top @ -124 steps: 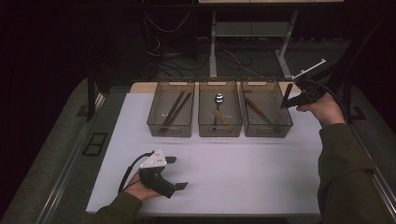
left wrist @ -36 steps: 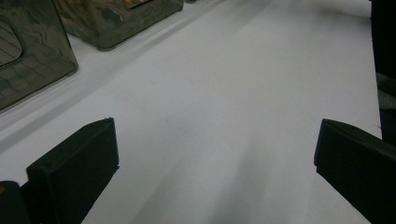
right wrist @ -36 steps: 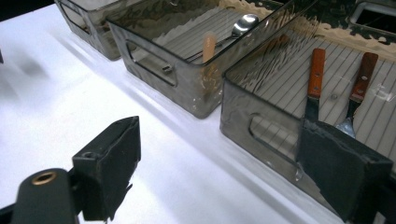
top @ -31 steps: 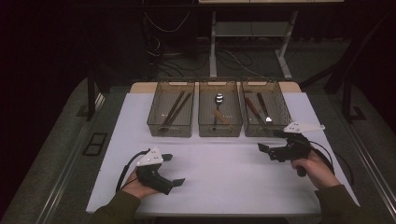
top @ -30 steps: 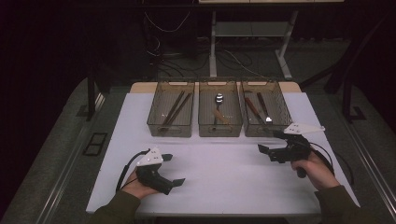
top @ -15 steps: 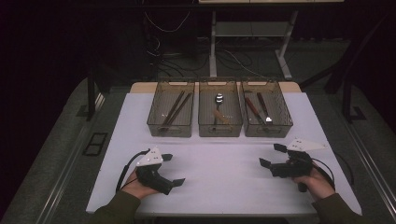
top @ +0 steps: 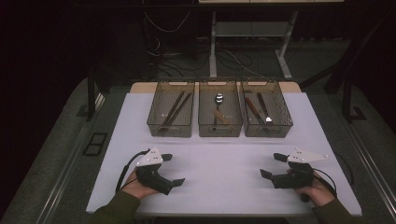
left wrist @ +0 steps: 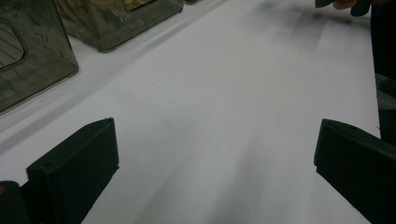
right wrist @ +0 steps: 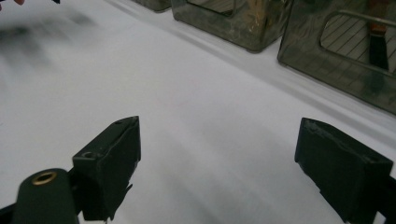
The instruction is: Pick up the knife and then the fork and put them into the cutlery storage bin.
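Note:
My left gripper (top: 172, 170) rests on the white table near its front left, open, with nothing between its jaws. In the left gripper view, the left gripper (left wrist: 215, 172) has only bare white table between its wide-apart jaws. My right gripper (top: 273, 165) sits low at the front right, also open and holding nothing. The right gripper view has the right gripper (right wrist: 224, 168) pointing across the table toward the bins. Neither touches any object.
Three clear bins stand in a row at the back of the table: the left bin (top: 169, 130) holds brown sticks, the middle bin (top: 219, 130) a spoon (top: 218, 99), the right bin (top: 268, 131) dark-handled utensils. Bare white tabletop (top: 219, 154) lies between the bins and my grippers.
My right hand has come away from the right bin, then sunk and drawn back toward the table's near edge over the last second. The left hand has stayed put.

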`<state>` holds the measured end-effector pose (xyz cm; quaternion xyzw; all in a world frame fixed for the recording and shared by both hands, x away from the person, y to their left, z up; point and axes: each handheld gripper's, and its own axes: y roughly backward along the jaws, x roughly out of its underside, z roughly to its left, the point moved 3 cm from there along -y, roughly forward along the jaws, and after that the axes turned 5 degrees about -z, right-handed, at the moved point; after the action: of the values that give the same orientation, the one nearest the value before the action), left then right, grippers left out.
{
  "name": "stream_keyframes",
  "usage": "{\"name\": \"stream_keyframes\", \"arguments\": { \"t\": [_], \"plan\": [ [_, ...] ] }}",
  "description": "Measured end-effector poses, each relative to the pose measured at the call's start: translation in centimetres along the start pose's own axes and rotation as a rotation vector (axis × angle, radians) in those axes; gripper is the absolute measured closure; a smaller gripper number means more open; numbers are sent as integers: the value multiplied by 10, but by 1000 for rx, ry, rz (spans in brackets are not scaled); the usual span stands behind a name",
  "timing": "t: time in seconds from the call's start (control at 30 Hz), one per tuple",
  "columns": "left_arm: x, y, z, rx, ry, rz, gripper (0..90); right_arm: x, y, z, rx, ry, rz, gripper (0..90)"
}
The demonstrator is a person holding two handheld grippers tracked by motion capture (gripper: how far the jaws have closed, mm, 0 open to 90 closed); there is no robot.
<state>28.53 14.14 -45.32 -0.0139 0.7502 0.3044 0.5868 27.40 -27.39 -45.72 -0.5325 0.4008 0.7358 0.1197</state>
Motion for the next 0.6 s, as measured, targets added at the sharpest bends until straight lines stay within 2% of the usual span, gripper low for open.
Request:
{"name": "stream_keyframes", "arguments": {
  "t": [0.1,0.6],
  "plan": [
    [0,0,0,0,-1,2,0,5,0,2,0,16,25,145],
    [0,-1,-1,-1,0,1,0,5,0,2,0,20,23,145]
  ]
}}
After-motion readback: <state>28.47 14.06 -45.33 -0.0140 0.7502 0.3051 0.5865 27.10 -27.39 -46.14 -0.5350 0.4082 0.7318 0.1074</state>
